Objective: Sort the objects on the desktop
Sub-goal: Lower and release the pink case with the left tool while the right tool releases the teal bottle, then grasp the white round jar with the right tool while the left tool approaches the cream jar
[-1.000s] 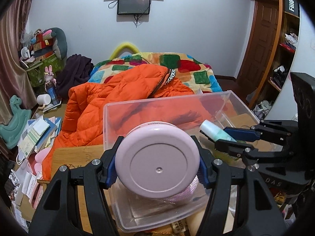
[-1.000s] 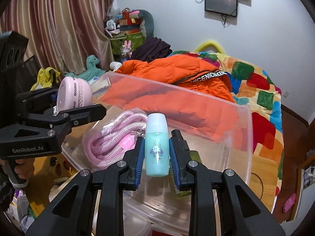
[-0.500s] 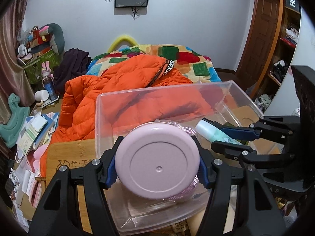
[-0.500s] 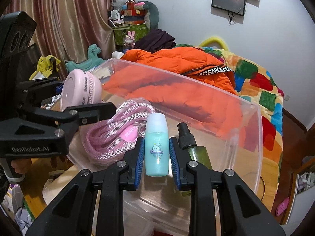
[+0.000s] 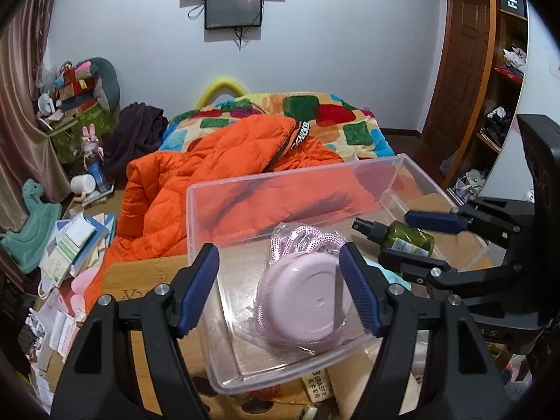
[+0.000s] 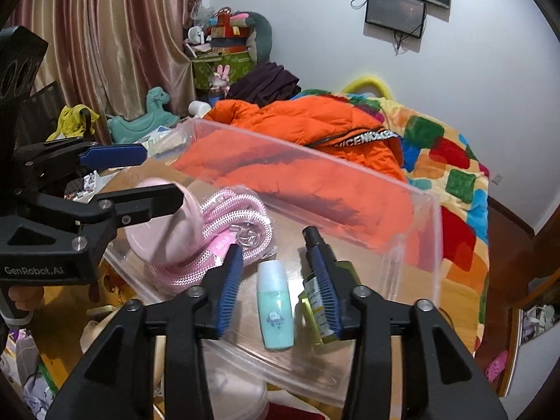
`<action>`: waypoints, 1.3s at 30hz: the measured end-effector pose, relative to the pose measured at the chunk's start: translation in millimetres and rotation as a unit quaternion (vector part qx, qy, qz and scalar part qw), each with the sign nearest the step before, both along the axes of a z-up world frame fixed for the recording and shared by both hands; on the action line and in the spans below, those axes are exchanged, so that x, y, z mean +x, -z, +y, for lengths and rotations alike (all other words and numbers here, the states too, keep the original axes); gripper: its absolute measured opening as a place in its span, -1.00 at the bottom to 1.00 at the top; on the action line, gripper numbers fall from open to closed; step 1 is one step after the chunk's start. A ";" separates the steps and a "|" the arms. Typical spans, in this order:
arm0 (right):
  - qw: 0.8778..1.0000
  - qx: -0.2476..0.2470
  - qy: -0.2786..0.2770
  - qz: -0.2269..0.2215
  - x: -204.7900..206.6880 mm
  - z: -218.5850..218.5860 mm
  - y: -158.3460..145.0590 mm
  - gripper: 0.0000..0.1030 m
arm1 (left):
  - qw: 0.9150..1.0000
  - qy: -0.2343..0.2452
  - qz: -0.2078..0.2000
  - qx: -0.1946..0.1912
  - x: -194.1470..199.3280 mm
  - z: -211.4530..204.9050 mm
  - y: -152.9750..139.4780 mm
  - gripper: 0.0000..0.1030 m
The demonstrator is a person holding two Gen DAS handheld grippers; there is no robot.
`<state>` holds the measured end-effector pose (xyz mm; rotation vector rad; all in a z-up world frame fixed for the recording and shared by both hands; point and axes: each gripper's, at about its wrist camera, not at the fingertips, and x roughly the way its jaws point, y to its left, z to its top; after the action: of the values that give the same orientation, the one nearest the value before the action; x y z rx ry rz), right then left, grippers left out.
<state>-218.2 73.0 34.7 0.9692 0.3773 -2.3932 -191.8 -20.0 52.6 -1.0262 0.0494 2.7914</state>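
Observation:
A clear plastic box [image 5: 294,178] [image 6: 416,245] stands on the wooden desk. My left gripper [image 5: 280,290] is open above its near side. The round pink case [image 5: 304,297] [image 6: 157,241] lies in the box, leaning on a bagged pink rope [image 5: 308,241] [image 6: 231,217]. My right gripper [image 6: 276,287] is open over the box. The small teal bottle [image 6: 274,308] lies on the box floor between its fingers. A green spray bottle [image 5: 406,238] [image 6: 315,301] lies beside it, partly behind the right finger.
An orange jacket [image 5: 217,182] and a colourful blanket [image 6: 451,161] cover the bed behind the box. Books and papers [image 5: 73,245] pile up at the left. A cardboard box [image 5: 315,388] sits under the box's near edge.
Both grippers have opened. The pink case dropped from the left gripper onto the rope in the box. The teal bottle dropped from the right gripper onto the box floor.

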 end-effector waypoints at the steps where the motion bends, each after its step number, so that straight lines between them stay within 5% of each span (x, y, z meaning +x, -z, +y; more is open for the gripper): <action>1: 1.000 0.000 0.005 0.010 3.6 1.2 -3.5 -0.01 | 1.000 0.000 0.004 -0.002 2.5 0.8 -2.3 0.40; 8: 0.998 -0.014 0.023 0.051 25.7 13.0 -27.0 0.21 | 1.000 -0.004 0.028 0.001 22.0 -3.0 -21.9 0.51; 17: 0.996 -0.029 0.035 0.080 56.0 29.3 -47.0 0.23 | 0.999 -0.005 0.051 0.003 52.9 -10.6 -37.4 0.64; 39: 0.997 -0.030 0.043 0.048 101.2 66.1 -21.5 0.26 | 1.000 0.023 0.009 0.011 101.4 7.2 6.1 0.77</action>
<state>-117.0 139.2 56.2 0.8618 0.3015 -2.5213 -90.4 -12.8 46.5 -0.9833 0.0434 2.7530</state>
